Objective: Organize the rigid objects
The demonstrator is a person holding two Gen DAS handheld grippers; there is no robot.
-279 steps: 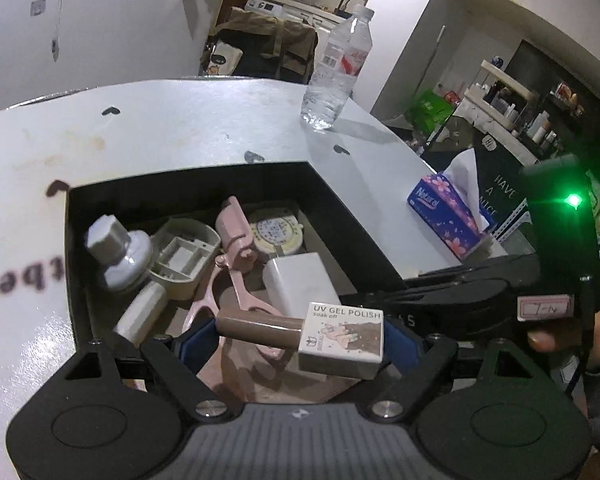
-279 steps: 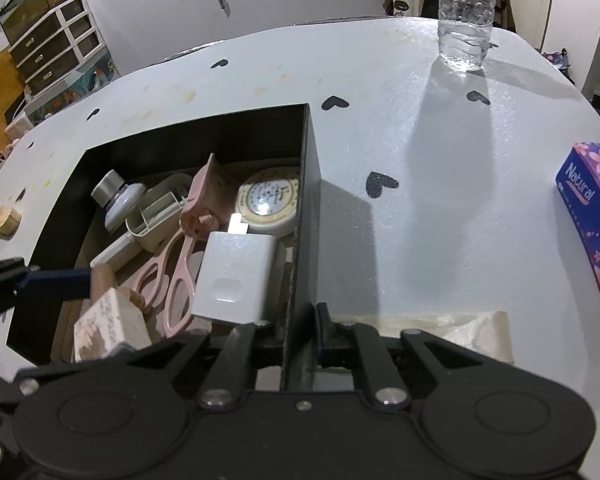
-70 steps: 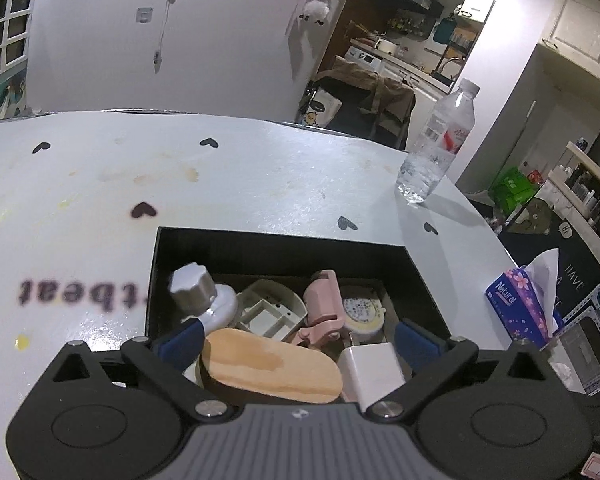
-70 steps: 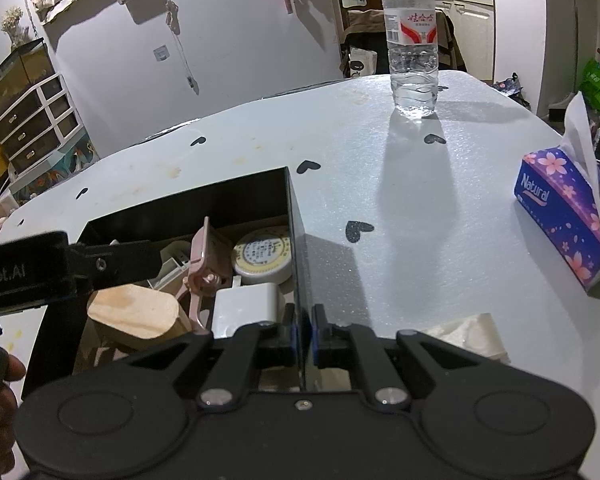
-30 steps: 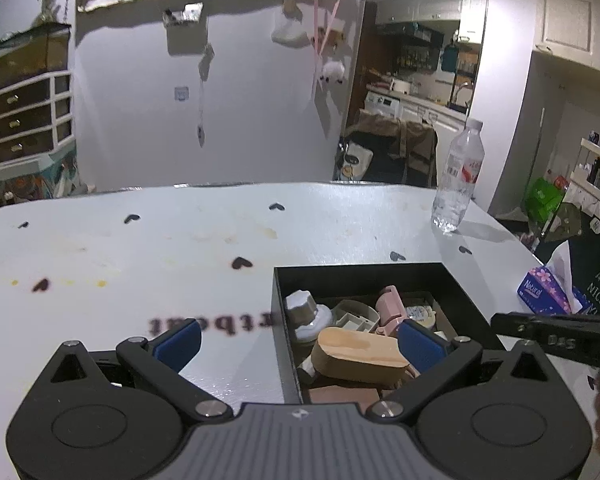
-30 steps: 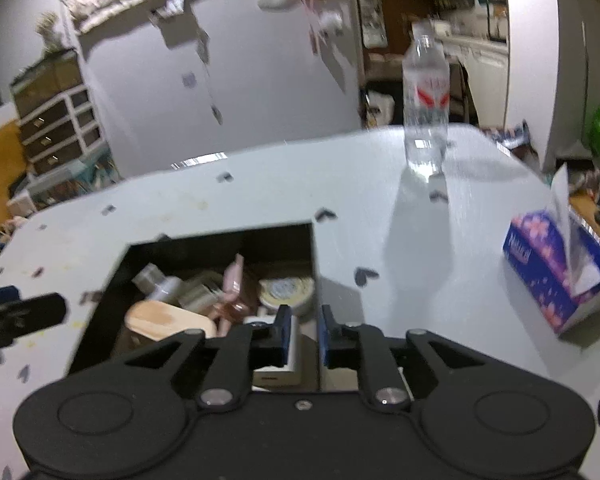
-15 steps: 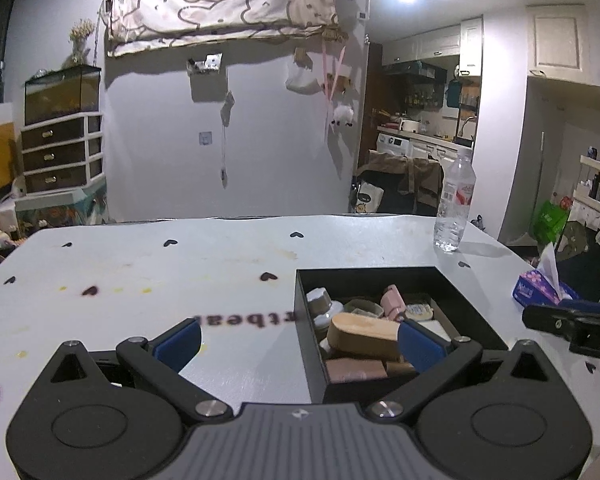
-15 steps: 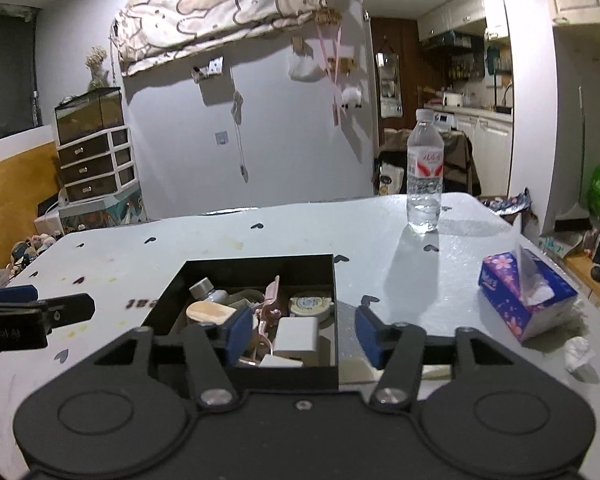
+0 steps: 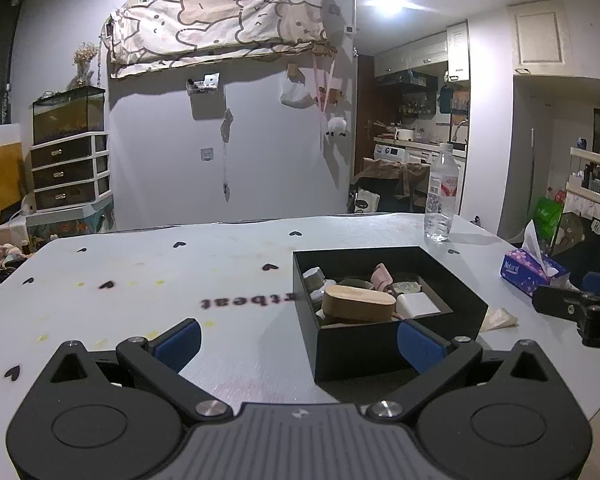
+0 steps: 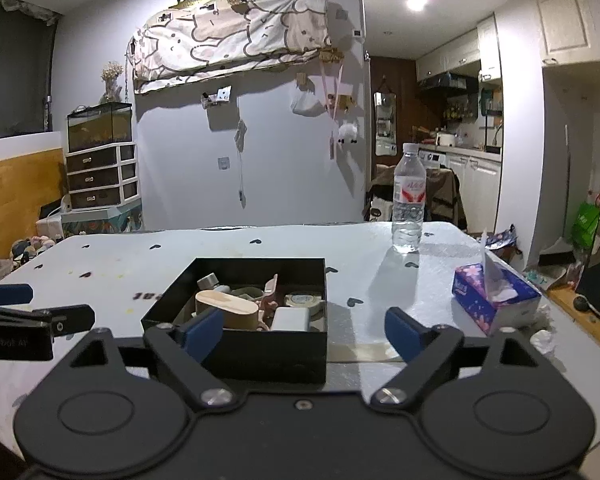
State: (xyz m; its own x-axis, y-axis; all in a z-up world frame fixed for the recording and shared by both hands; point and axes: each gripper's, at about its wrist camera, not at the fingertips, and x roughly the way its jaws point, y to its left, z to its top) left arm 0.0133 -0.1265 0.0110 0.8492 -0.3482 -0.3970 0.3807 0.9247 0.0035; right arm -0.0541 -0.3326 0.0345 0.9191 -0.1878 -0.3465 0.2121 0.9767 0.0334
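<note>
A black box [image 10: 260,350] sits on the white desk [image 9: 140,276] toward its right half, packed with small rigid items. A tan oval wooden piece [image 9: 358,303] lies on top of the heap, with a white charger block [image 9: 418,305] beside it toward the box's right wall, a pink plastic piece [image 10: 271,294] standing on edge behind them, a round tin [image 10: 303,300] and a grey-capped bottle [image 9: 314,279] near the back. What lies underneath is hidden by the upper layer and by the box's near wall.

Both tongs are held off the box at the desk's near edge. The left gripper [image 9: 298,344] stands wide with nothing between its blue pads; the box's near left corner shows through the gap but touches neither pad. The right gripper [image 10: 304,330] has its jaws opening, wide already, and they hold nothing; the box's near right corner lies beyond them, not touched by either pad. Each gripper appears only partly in the other's view, cut off at the frame edge.

A water bottle [image 10: 409,204] stands near the desk's far right corner, a tissue box [image 10: 494,298] by the right edge, and a crumpled tissue [image 10: 544,340] just beyond it. Black hearts and mirrored lettering [image 9: 248,301], partly blocked by the box, mark the desktop.
</note>
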